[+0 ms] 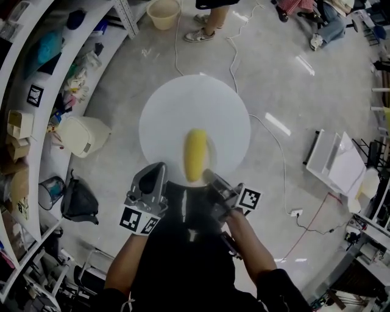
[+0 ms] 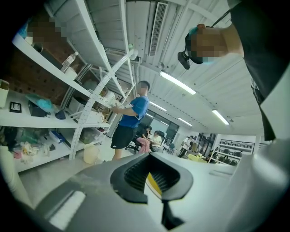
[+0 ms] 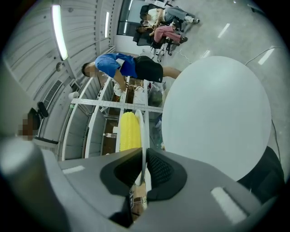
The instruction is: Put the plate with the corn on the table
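While the thin white round plate (image 3: 144,136) is being gripped at its near rim by the left gripper (image 1: 152,173) and the right gripper (image 1: 210,178), both sets of fingers (image 3: 164,171) being clenched on it, it is being held over the near edge of the round white counter (image 1: 183,103) (not yet set down, it is judged). One yellow corn cob (image 1: 195,155) is being carried on the plate; lowering and releasing are being left undone.

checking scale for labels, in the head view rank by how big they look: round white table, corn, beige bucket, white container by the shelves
1. round white table
2. white container
3. corn and beige bucket: these look about alike, and the corn is nearer the camera, so unranked
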Available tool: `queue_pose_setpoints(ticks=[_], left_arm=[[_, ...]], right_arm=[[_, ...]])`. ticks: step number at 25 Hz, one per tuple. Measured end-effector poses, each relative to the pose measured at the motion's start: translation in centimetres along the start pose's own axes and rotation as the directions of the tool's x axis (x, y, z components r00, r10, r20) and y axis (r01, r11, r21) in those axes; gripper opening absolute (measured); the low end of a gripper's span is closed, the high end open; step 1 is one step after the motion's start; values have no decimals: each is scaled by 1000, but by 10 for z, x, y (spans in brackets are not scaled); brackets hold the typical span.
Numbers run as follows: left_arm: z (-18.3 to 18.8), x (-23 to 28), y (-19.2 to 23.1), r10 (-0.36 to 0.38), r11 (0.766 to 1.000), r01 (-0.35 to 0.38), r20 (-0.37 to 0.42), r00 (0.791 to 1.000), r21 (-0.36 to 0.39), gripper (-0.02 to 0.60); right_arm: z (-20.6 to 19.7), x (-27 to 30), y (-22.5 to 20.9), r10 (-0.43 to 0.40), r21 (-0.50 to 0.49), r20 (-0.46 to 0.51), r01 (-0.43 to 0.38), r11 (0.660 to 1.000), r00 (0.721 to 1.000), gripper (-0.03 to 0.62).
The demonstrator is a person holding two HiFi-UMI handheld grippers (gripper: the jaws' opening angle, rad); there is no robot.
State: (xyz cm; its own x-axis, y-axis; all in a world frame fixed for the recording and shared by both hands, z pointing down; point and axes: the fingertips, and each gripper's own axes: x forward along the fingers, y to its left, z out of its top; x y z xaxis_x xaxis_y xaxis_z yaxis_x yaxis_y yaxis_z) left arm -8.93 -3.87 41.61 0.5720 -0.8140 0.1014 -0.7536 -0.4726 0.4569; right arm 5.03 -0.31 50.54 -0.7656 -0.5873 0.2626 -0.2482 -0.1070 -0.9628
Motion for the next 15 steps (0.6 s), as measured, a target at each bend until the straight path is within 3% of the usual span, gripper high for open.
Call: queue_pose_setpoints(ticks=[15], left_arm=[[-57,34,22,23,999,-24,-28,999,-24,3]], right_arm=[[22,18,-67,-1,36,-13,2,999,1000,34]])
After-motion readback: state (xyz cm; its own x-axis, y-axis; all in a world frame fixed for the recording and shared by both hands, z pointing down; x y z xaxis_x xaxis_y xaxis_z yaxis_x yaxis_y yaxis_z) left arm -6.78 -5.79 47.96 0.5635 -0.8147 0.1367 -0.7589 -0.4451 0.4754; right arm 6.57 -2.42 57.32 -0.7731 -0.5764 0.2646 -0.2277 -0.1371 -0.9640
